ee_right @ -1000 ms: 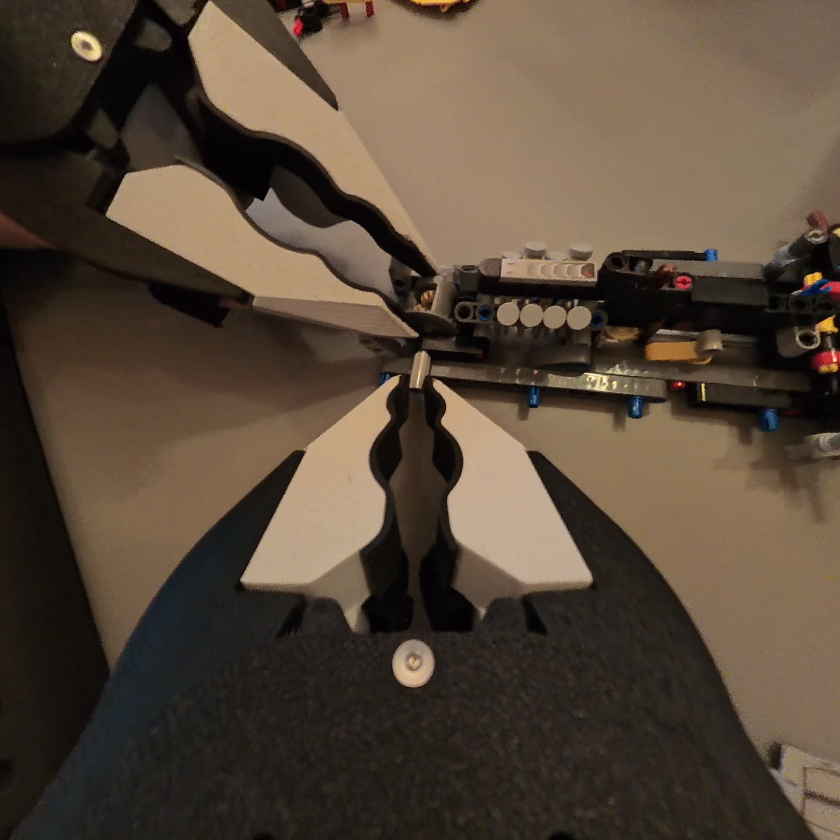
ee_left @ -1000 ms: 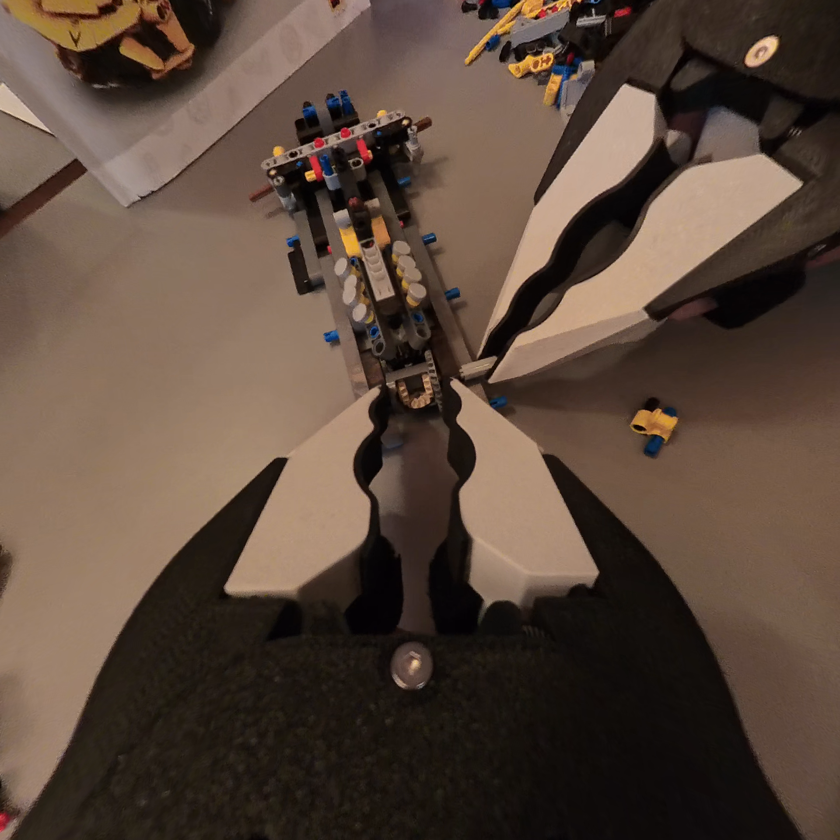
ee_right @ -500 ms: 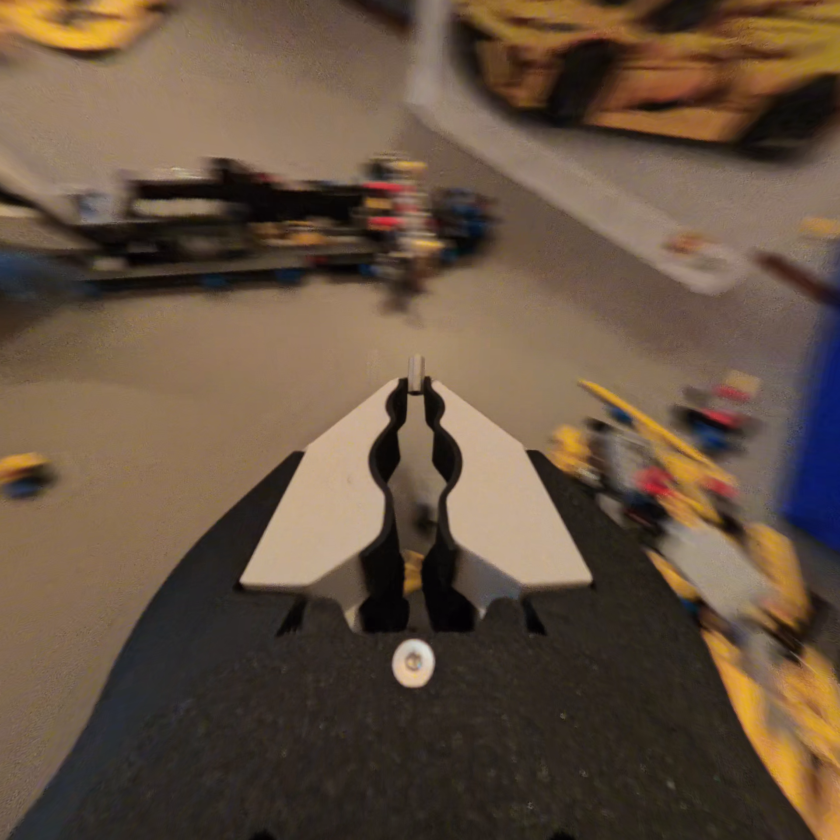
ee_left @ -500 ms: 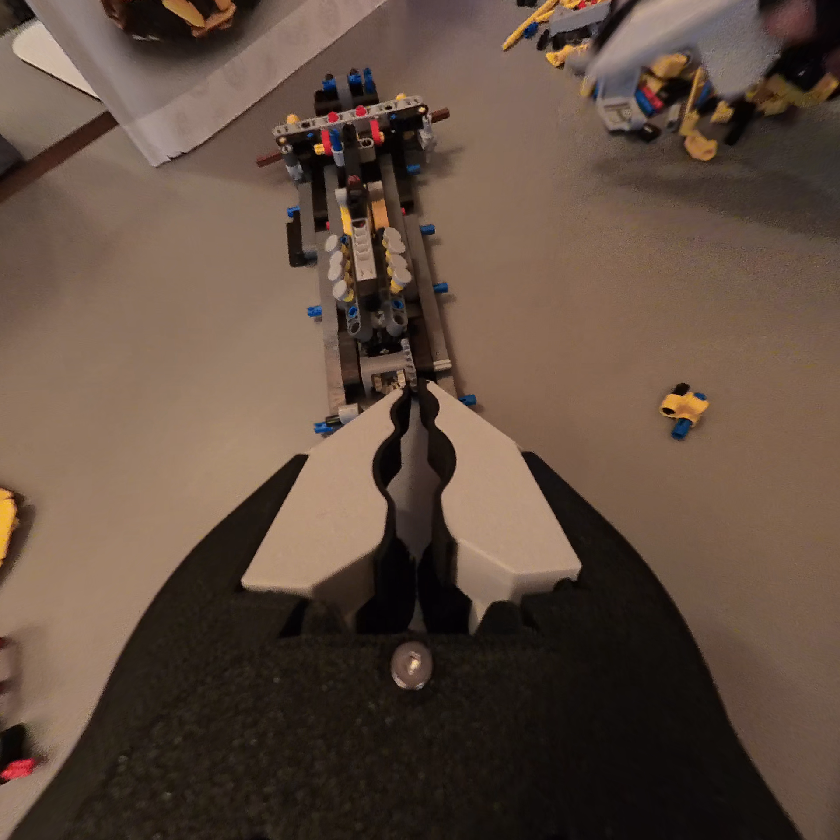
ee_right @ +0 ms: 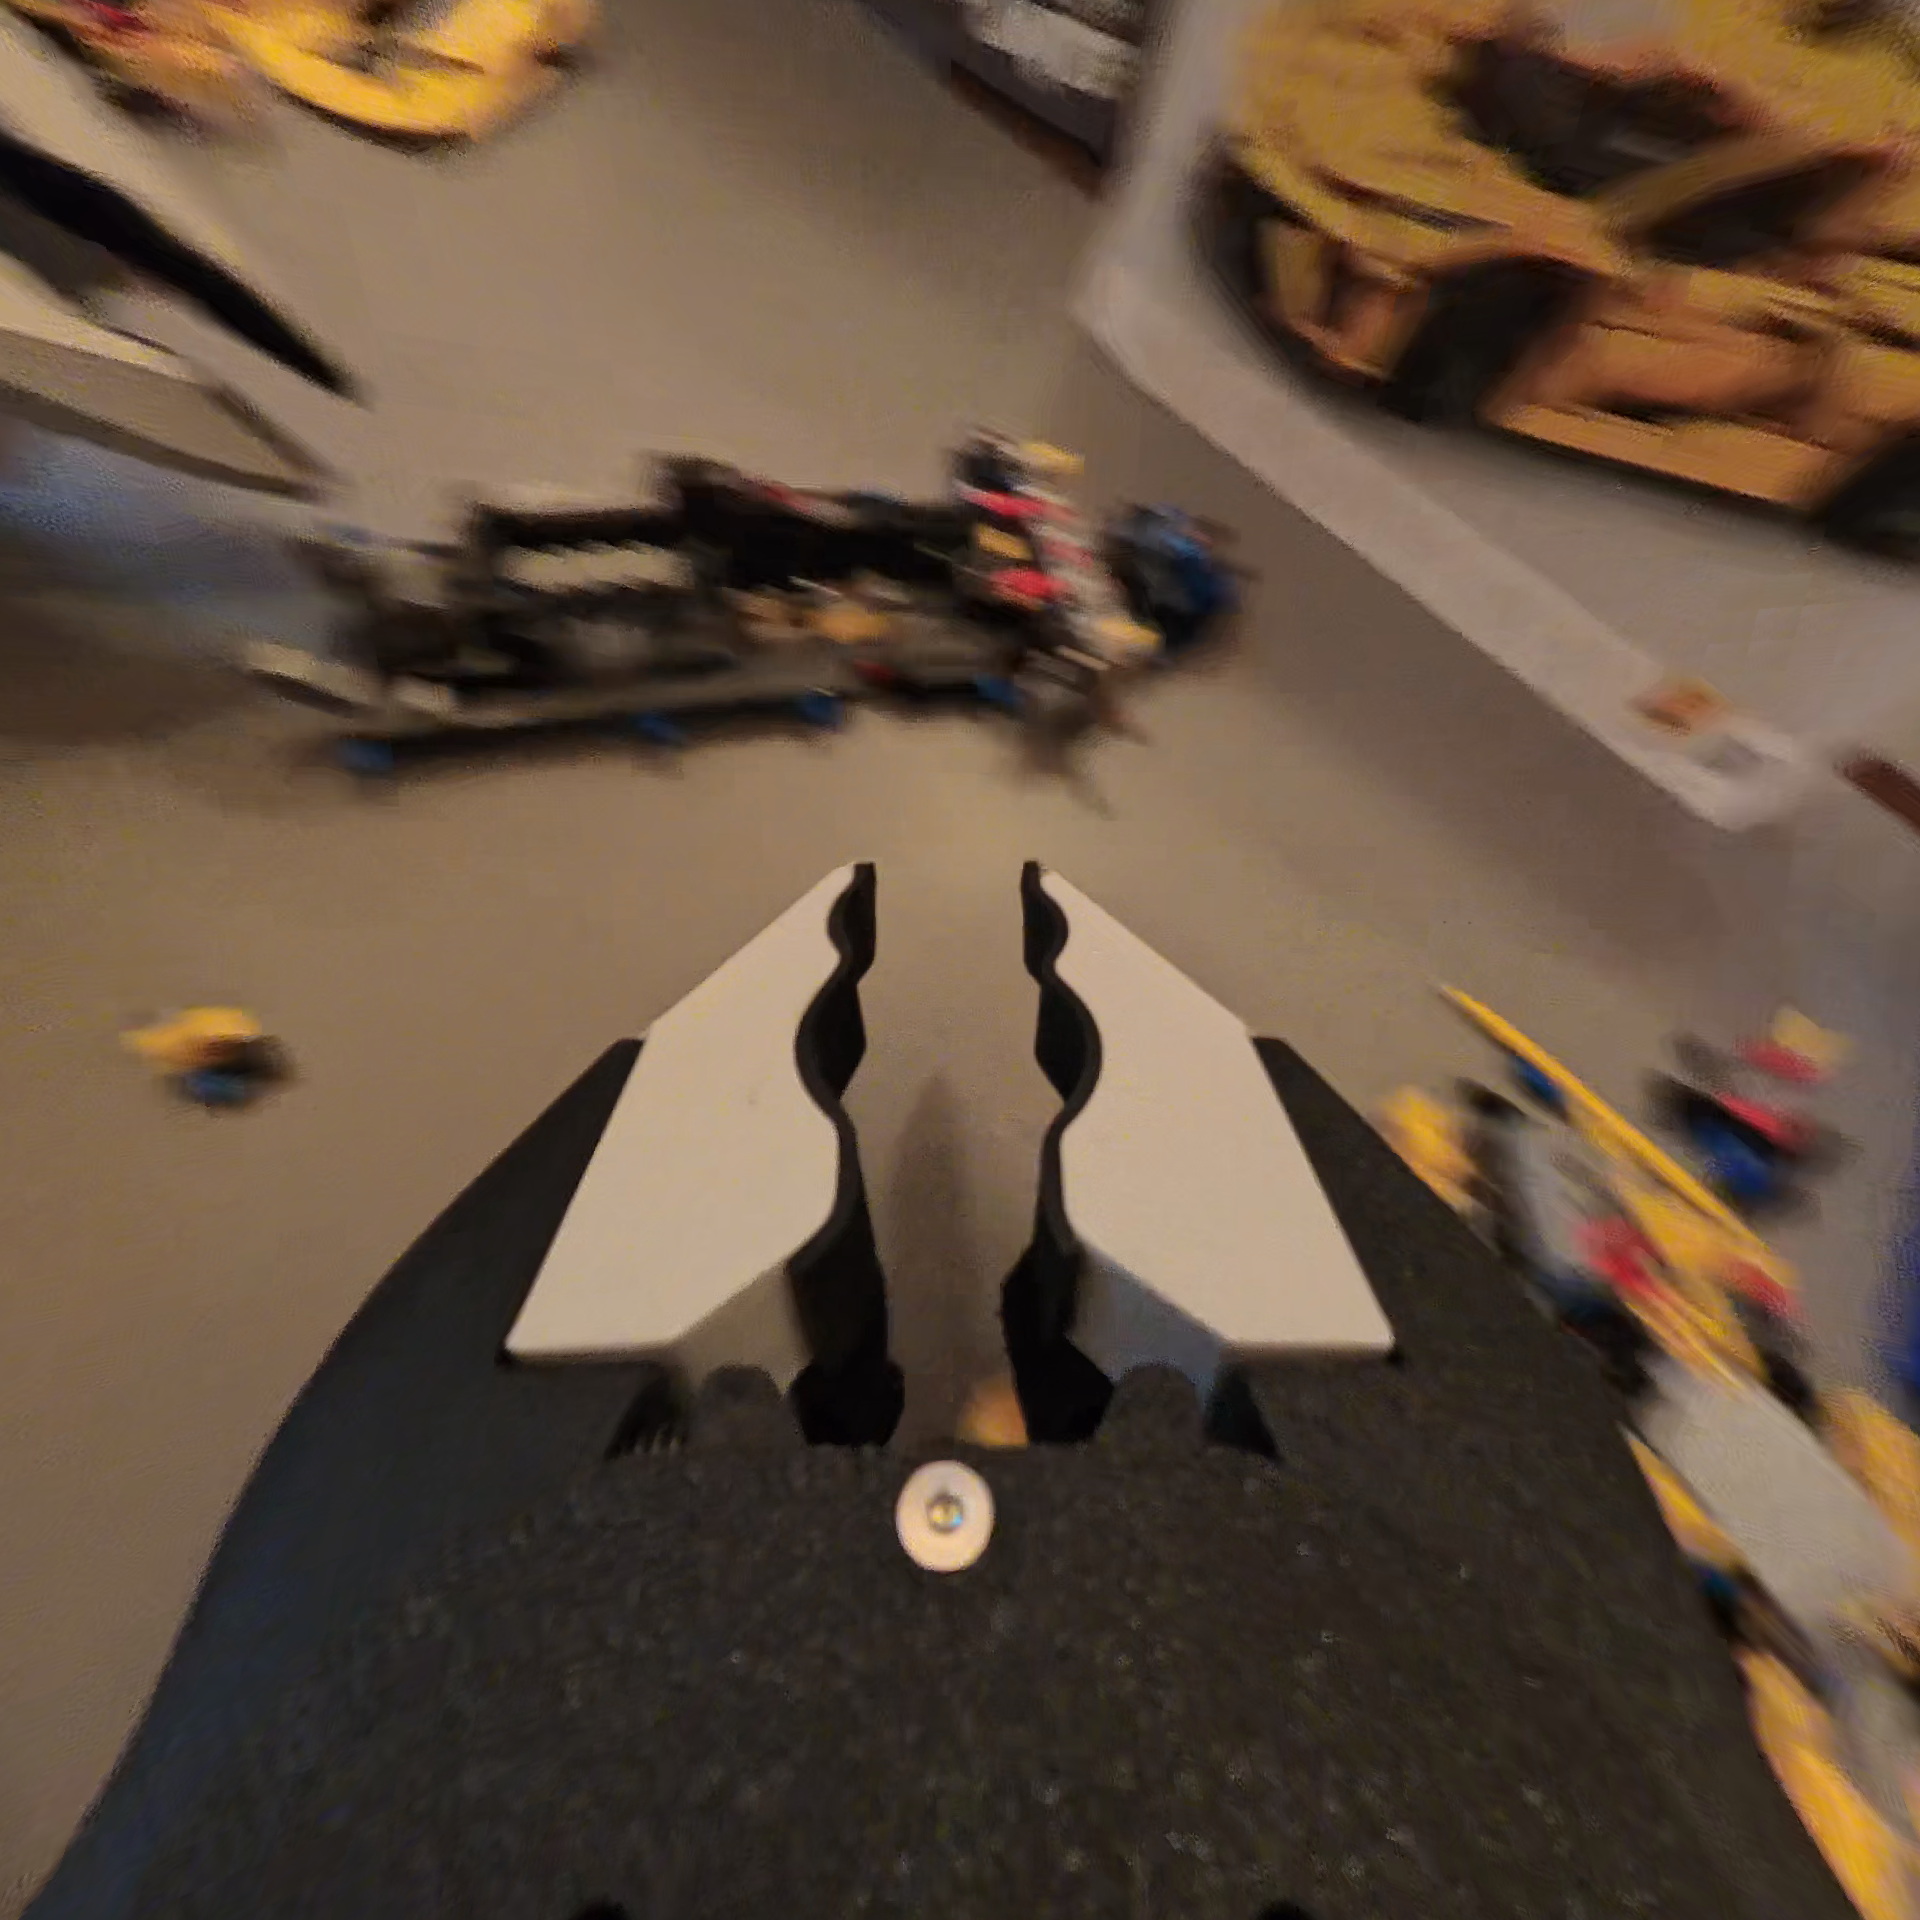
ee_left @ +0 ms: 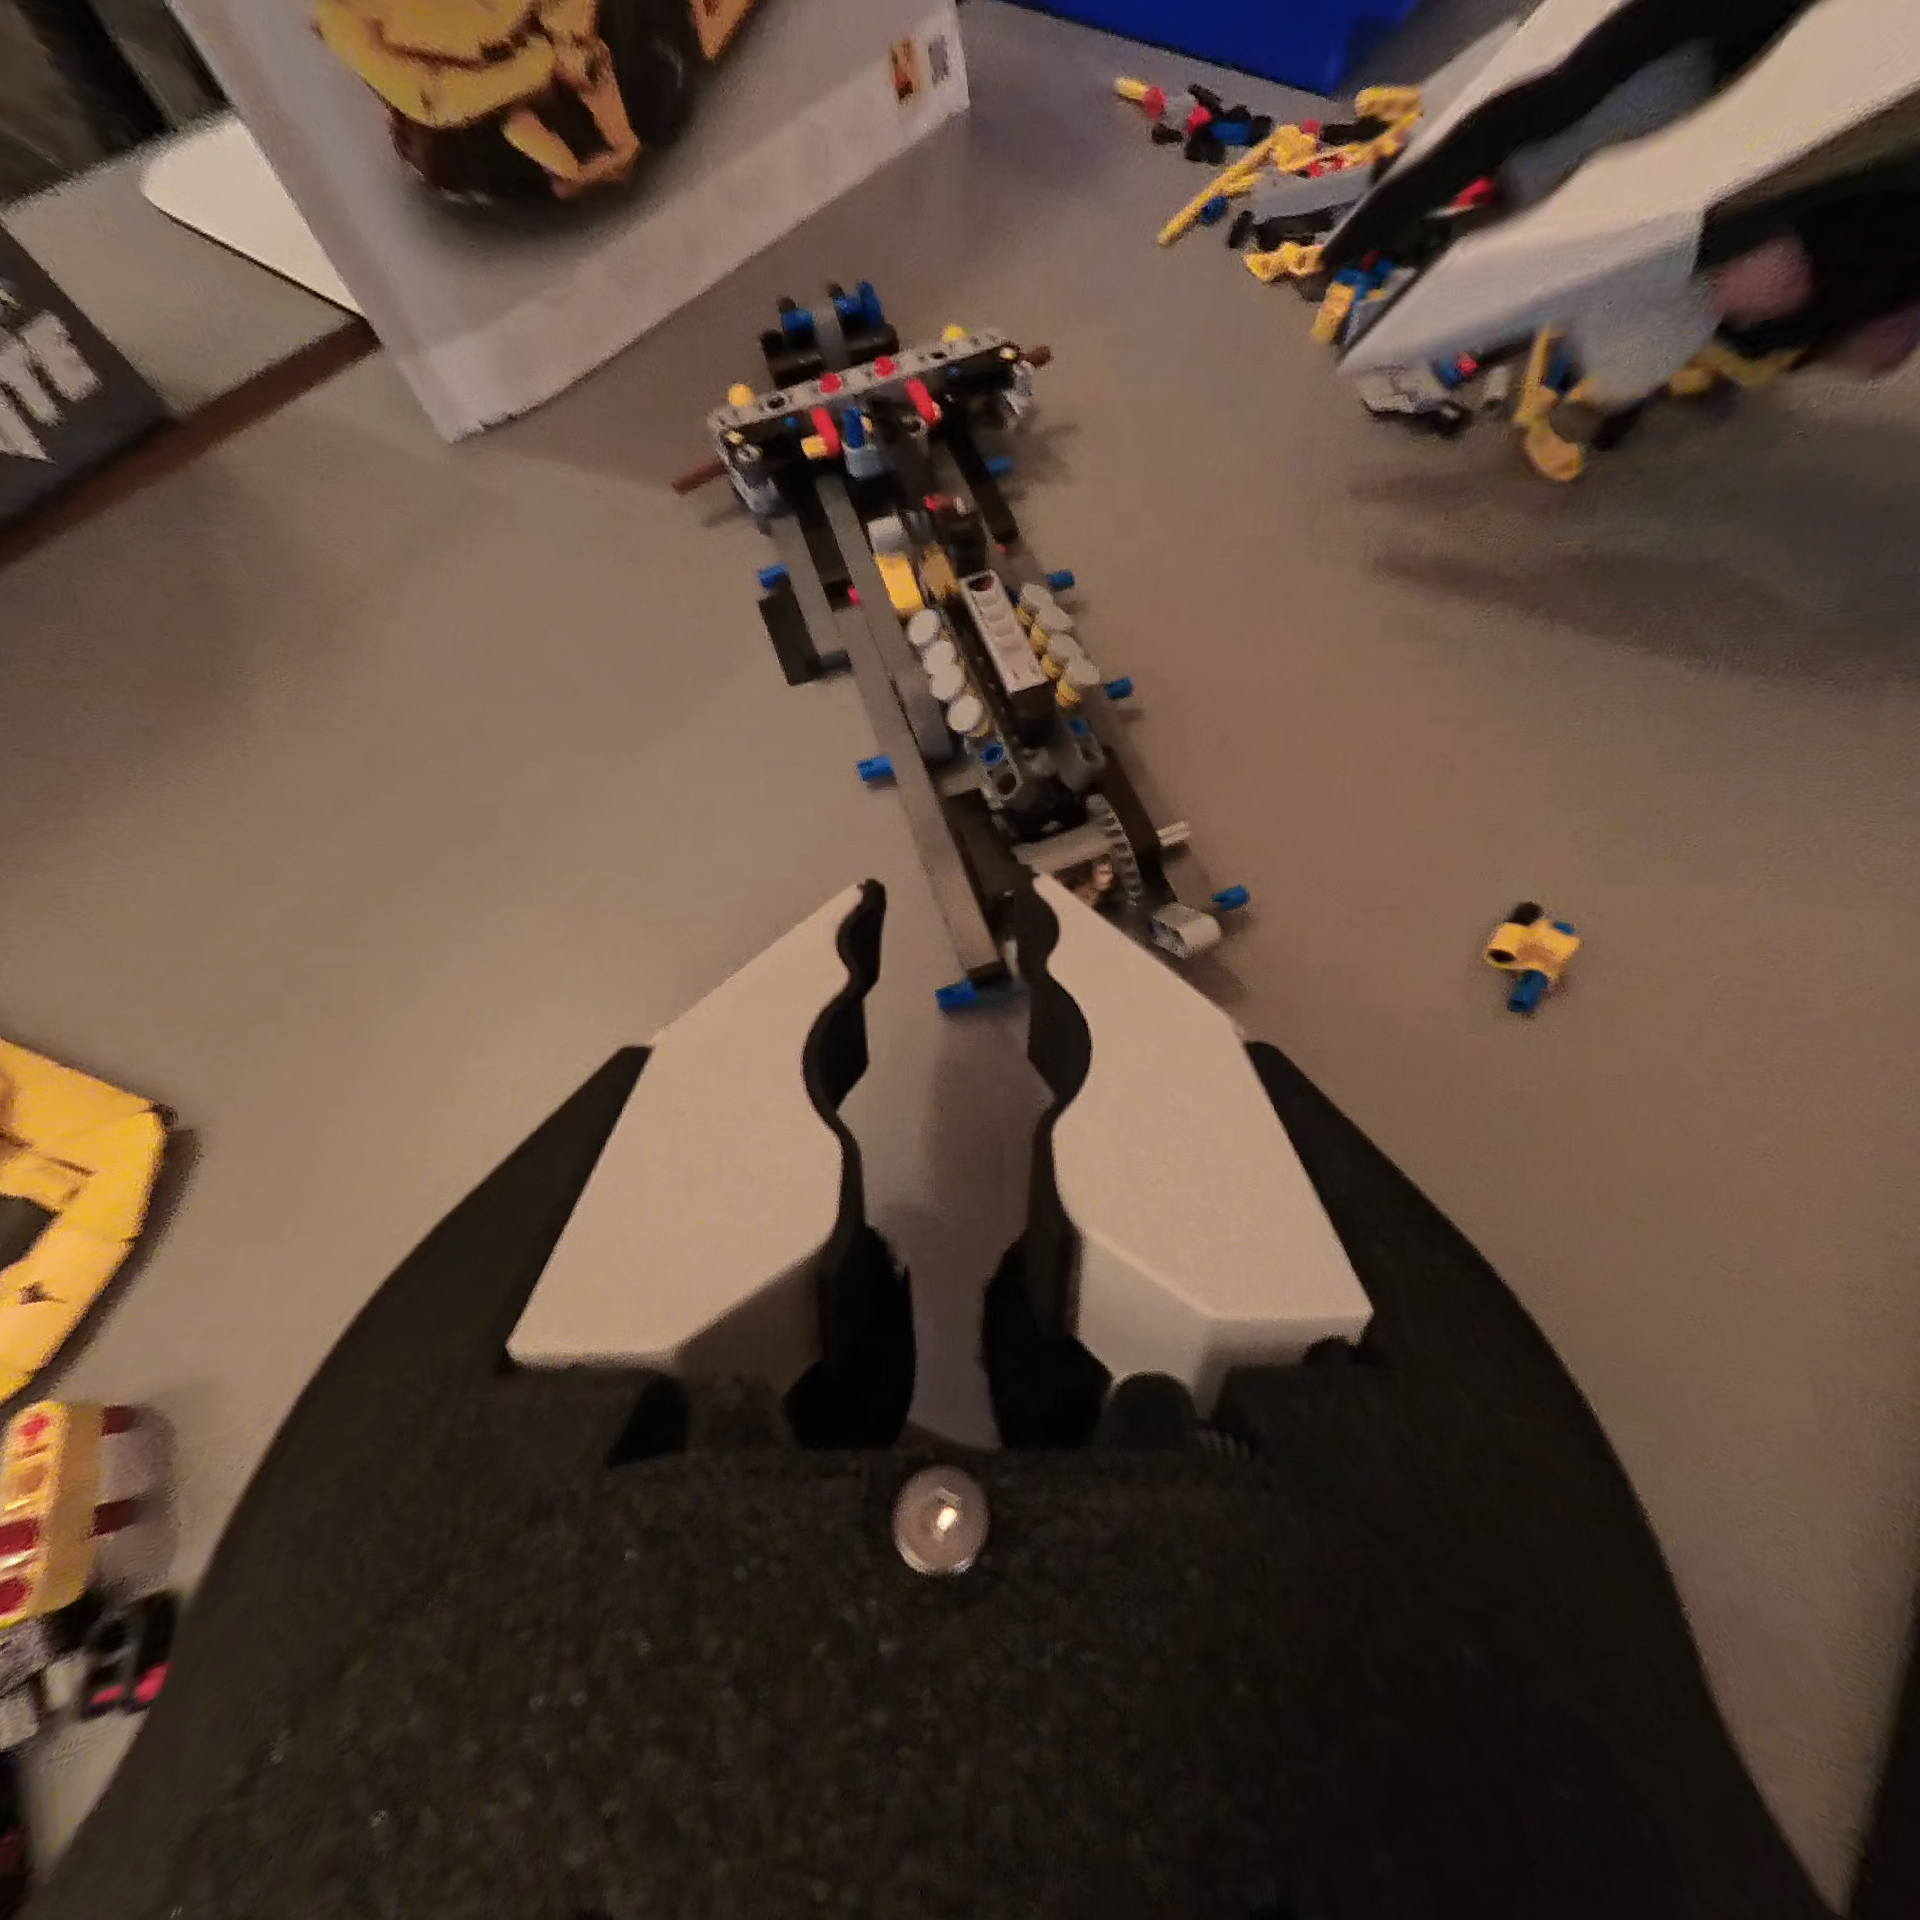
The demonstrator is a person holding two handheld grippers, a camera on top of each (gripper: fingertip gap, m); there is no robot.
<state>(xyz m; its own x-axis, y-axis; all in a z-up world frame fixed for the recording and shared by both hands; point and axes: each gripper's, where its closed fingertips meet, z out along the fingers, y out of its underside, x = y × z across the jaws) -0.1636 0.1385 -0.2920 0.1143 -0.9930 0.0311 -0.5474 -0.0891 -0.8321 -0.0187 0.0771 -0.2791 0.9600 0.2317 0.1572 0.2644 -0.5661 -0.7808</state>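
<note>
A long brick-built chassis (ee_left: 935, 644) of black and grey beams with blue pins lies on the grey tabletop (ee_left: 416, 779). My left gripper (ee_left: 951, 904) is open, and its fingertips straddle the near end of the chassis's dark grey beam (ee_left: 966, 935). My right gripper (ee_right: 948, 883) is open and empty, and it is off the chassis (ee_right: 727, 613), which is blurred in that view. The right gripper also shows blurred at the top right of the left wrist view (ee_left: 1382, 301), over the pile of loose parts (ee_left: 1278, 156).
A white product box (ee_left: 582, 187) with a yellow car pictured on it stands behind the chassis. A small yellow and blue piece (ee_left: 1532, 951) lies to the right. Yellow parts (ee_left: 62, 1195) lie at the left edge. A blue bin (ee_left: 1247, 31) is at the back. The tips of one gripper are about 15 cm away from the tips of the other.
My right gripper pulled away from the chassis toward the parts pile and opened; the grey pin it held is gone from it. My left gripper, shut at the chassis's end, has opened.
</note>
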